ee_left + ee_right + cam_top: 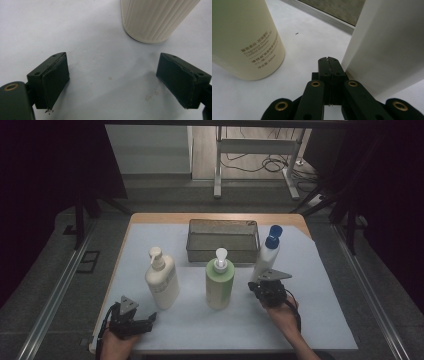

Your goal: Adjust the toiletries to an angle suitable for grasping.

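Left gripper jaws wide, empty, near ribbed cream bottle, right gripper jaws closed, empty, beside smooth white bottle

A grey wire basket sits at the table's far edge, beyond a green pump bottle.

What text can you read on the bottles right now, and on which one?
"Fragrance Overflow Oil Control Shampoo": brown print on the green pump bottle, in the right gripper view; partly blurred, so the wording is uncertain.
Chinese lines above and below it, the last ending in what looks like "500ml": too blurred to read.
Cream pump bottle, white bottle: nothing legible.
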`<state>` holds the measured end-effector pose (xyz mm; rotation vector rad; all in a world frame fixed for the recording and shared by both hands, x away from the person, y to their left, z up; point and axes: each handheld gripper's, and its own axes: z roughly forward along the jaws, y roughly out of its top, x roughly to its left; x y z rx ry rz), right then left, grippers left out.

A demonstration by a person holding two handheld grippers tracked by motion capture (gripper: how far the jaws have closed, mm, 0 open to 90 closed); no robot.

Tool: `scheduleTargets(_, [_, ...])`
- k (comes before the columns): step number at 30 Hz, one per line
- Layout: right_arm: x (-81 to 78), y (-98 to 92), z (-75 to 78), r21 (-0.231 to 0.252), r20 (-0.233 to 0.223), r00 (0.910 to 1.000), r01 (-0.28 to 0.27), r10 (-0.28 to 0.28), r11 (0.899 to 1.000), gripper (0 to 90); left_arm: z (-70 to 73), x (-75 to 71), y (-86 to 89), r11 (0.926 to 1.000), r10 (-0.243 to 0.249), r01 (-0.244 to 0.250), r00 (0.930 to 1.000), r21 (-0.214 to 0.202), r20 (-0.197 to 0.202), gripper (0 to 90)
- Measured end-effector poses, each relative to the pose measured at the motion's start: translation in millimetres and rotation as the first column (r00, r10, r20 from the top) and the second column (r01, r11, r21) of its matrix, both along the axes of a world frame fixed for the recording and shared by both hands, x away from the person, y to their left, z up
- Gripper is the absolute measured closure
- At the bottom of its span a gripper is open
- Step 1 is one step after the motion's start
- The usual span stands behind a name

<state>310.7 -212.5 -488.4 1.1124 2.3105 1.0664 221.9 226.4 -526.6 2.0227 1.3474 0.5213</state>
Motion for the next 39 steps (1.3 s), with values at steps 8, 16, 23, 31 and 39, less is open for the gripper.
scheduleTargets(8, [-2.4,-0.5,-0.6,-0.017,0.013,0.9999,0.009,-0.009,1.000,90.0,0.0,0.0,0.0,1.0000,0.000,0.000,1.0000,0.000,0.000,10.7])
scheduleTargets(16, [-5.4,-7.8,-1.4,-0.021,0.008,0.9998,0.019,-0.019,1.000,90.0,0.0,0.0,0.0,1.0000,0.000,0.000,1.0000,0.000,0.000,10.7])
scheduleTargets(23, [-6.1,-9.5,-1.0,-0.026,0.004,0.9997,0.024,-0.023,0.999,90.0,0.0,0.0,0.0,1.0000,0.000,0.000,1.0000,0.001,0.000,10.7])
scheduleTargets(31, [-7.1,-15.4,-0.3,-0.034,0.004,0.9995,0.031,-0.031,0.999,90.0,0.0,0.0,0.0,1.0000,0.000,0.000,1.0000,0.000,0.000,10.7])
scheduleTargets(39, [-7.3,-29.9,0.2,-0.032,0.000,0.9984,0.056,-0.056,0.998,90.0,0.0,0.1,0.0,1.0000,0.000,0.000,1.0000,0.000,0.000,10.7])
